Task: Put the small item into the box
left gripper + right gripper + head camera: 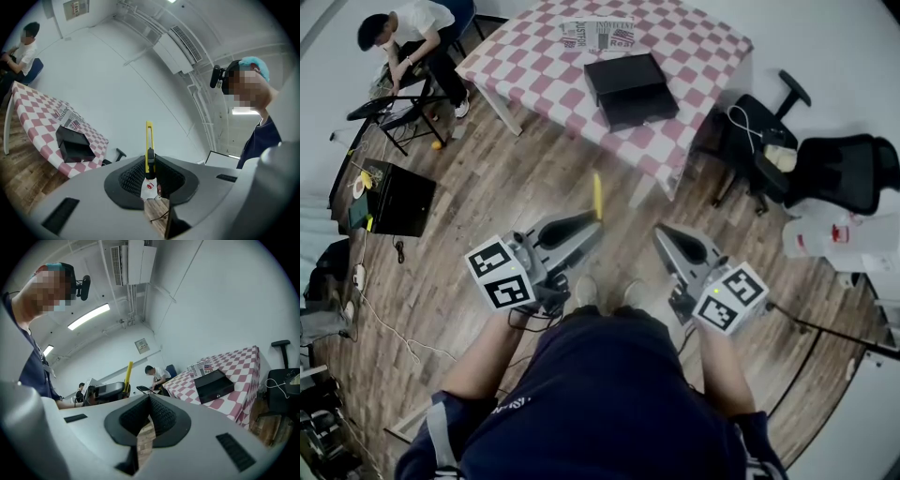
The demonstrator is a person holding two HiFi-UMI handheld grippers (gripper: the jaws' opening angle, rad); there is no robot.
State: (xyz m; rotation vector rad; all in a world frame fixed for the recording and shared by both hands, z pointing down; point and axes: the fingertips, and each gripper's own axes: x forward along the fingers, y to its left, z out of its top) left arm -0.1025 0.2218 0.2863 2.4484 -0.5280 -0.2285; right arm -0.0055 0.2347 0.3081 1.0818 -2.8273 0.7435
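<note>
Here the left gripper (150, 163) is pinching a slim yellow utility knife (149, 138) near its lower end. The knife stands upright between the ribbed pads, and most of its length rises above them. The right gripper (149, 398) holds nothing; its jaws are pressed together at the tips, and only wooden floor (487, 202) shows through the gap beneath them. The person holds both grippers out at waist level, side by side but apart, pointing towards a table with a red-and-white checked cloth (698, 37).

The black box (630, 89) sits on that table near its front edge, just beside a folded newspaper (598, 34) — well apart from the knife and from both grippers. A black office chair (848, 169) stands to the right of the table. At the far left another person (412, 33) sits bent over a small stand.
</note>
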